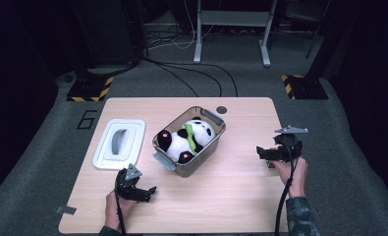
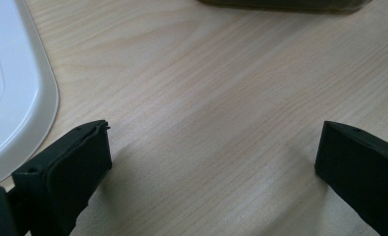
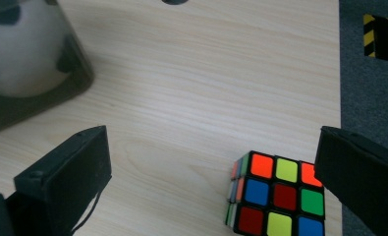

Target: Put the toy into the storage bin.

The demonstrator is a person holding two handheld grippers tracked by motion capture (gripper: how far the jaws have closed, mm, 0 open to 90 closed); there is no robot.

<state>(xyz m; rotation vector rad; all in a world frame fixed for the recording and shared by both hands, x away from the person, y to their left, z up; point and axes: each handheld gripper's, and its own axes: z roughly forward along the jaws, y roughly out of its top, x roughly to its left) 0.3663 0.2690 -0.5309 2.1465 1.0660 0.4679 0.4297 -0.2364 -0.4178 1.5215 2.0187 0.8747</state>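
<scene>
Two tongs, both spread: left tongs (image 2: 213, 162) over bare worktop (image 2: 206, 98) beside the white lid (image 2: 10, 98); right tongs (image 3: 213, 182) around a Rubik's cube (image 3: 277, 196) near the panda-filled bin (image 1: 189, 142).

Plush panda (image 1: 190, 139) in bin (image 1: 213, 121); lid (image 1: 119, 143) left, cube (image 3: 277, 194) right.

The high view looks forward and down over the whole tabletop (image 1: 231, 196); both gripper views skim it closely, sharing its wood grain.
</scene>
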